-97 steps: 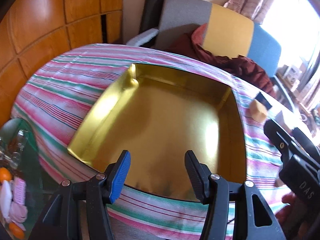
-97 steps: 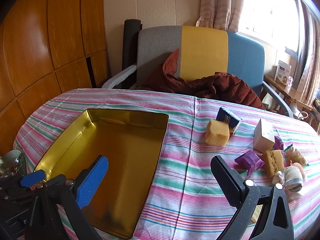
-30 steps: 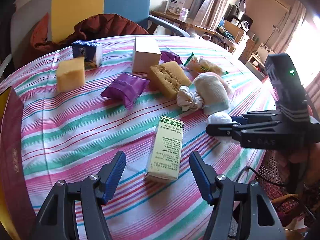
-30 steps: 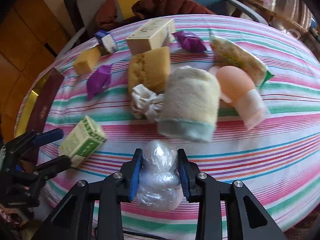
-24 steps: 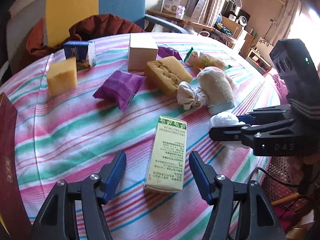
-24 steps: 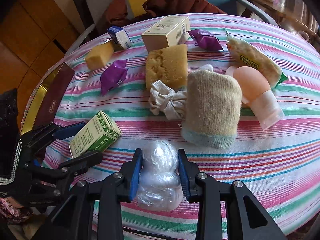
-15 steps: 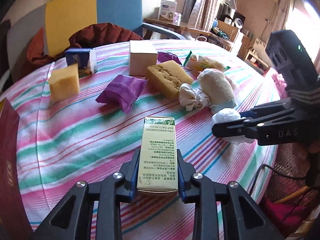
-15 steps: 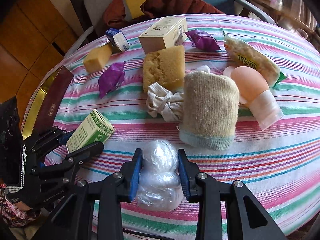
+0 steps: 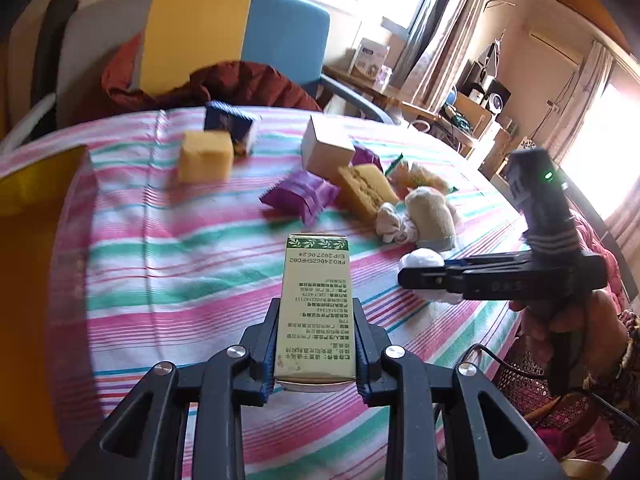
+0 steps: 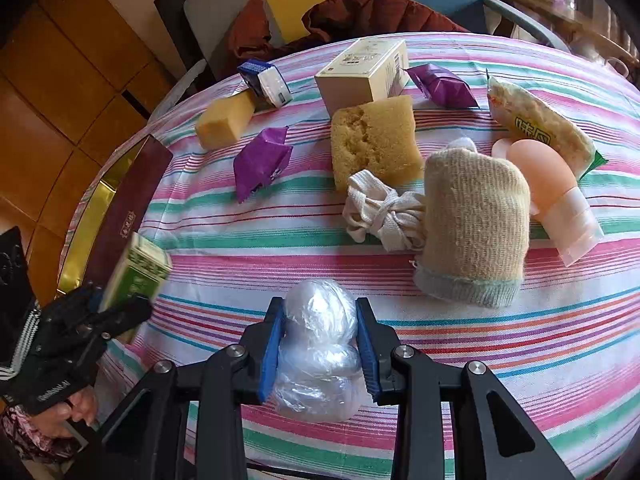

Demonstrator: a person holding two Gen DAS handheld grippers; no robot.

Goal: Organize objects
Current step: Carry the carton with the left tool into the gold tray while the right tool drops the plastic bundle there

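Observation:
My left gripper (image 9: 316, 316) is shut on a green and cream carton (image 9: 316, 304) and holds it lifted off the striped tablecloth; it also shows in the right wrist view (image 10: 136, 276). My right gripper (image 10: 320, 320) is shut on a clear plastic-wrapped white bundle (image 10: 320, 344), which shows in the left wrist view (image 9: 424, 264) too. The gold tin tray (image 9: 32, 208) lies at the table's left edge, its dark red side (image 10: 124, 216) facing the objects.
On the cloth lie a yellow sponge block (image 10: 226, 120), a blue-white pack (image 10: 266, 80), two purple packets (image 10: 260, 162), a beige box (image 10: 362, 72), a brown sponge (image 10: 374, 136), a knotted cloth (image 10: 384, 212), a knitted roll (image 10: 476, 224), a pink bottle (image 10: 548, 184). An armchair (image 9: 240, 36) stands behind.
My left gripper closed on the green carton and has lifted it off the cloth, swinging left toward the tray. My right gripper keeps its hold on the plastic bundle.

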